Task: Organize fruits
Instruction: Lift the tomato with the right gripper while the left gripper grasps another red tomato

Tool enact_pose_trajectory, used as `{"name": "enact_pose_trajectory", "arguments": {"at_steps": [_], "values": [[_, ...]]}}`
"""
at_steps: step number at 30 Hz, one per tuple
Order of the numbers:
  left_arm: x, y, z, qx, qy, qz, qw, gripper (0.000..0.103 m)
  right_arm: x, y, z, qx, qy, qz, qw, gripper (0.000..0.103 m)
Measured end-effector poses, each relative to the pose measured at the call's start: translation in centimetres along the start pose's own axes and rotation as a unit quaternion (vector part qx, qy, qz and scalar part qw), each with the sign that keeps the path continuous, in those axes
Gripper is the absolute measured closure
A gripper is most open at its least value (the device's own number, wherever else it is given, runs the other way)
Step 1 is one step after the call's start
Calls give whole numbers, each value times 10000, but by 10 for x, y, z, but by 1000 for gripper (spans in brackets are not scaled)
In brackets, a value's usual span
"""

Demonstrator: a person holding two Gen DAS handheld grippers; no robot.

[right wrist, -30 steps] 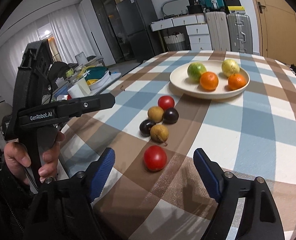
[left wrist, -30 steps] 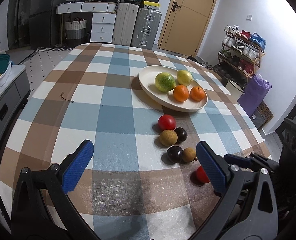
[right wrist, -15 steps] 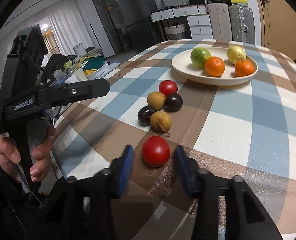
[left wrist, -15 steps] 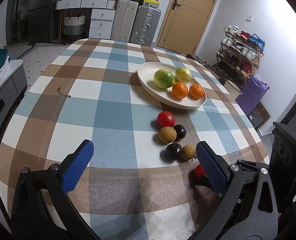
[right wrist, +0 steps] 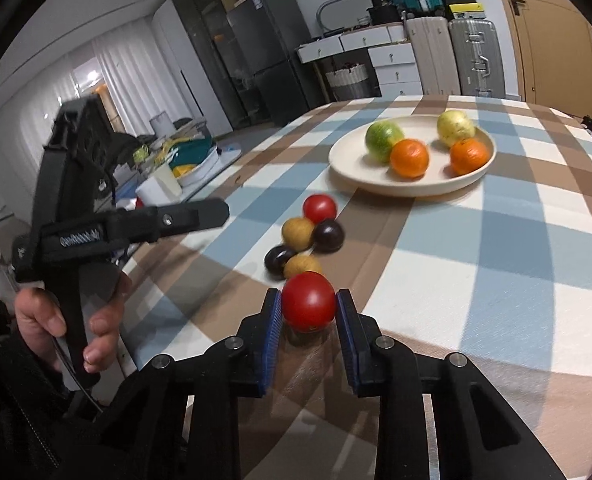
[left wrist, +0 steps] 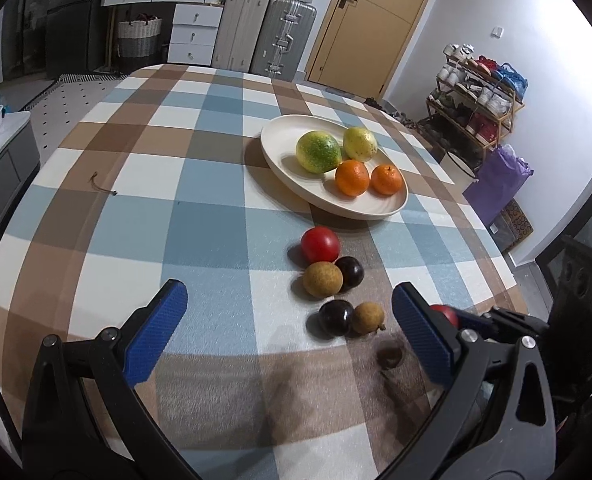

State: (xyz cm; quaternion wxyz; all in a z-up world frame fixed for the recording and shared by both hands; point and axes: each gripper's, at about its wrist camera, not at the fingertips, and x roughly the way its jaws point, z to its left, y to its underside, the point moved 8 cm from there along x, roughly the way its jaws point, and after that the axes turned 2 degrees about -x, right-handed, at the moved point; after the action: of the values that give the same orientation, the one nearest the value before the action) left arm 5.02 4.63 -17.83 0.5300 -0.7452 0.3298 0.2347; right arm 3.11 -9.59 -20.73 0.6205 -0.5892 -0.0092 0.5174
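Observation:
My right gripper [right wrist: 309,307] is shut on a red tomato [right wrist: 309,301], its blue pads pressing both sides, just above the checked tablecloth. Beyond it lies a cluster: a second red tomato [right wrist: 319,208], two tan round fruits [right wrist: 297,233] and two dark plums [right wrist: 328,236]. A cream plate [right wrist: 376,184] farther back carries a green fruit [right wrist: 383,140], a yellow fruit [right wrist: 455,127] and two oranges [right wrist: 409,158]. My left gripper [left wrist: 288,320] hovers open over the near table with nothing between its blue pads; the held tomato [left wrist: 446,313] peeks past its right finger.
In the right wrist view a hand [right wrist: 68,320] holds the left gripper at the table's left edge. The plate [left wrist: 296,184] sits mid-table right. Suitcases [left wrist: 288,36] and drawers [left wrist: 192,32] stand beyond the far edge, a shoe rack [left wrist: 476,96] to the right.
My right gripper closed from wide open onto the near red tomato and has raised it slightly off the cloth. The left gripper stayed open and nearly still.

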Motion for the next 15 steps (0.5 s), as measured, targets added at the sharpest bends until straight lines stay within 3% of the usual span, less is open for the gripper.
{"name": "enact_pose_trajectory", "arguments": {"at_steps": [15], "values": [[60, -24, -13, 68, 67, 436, 9990, 1, -5, -26, -31, 279, -240, -237, 9990, 75]]}}
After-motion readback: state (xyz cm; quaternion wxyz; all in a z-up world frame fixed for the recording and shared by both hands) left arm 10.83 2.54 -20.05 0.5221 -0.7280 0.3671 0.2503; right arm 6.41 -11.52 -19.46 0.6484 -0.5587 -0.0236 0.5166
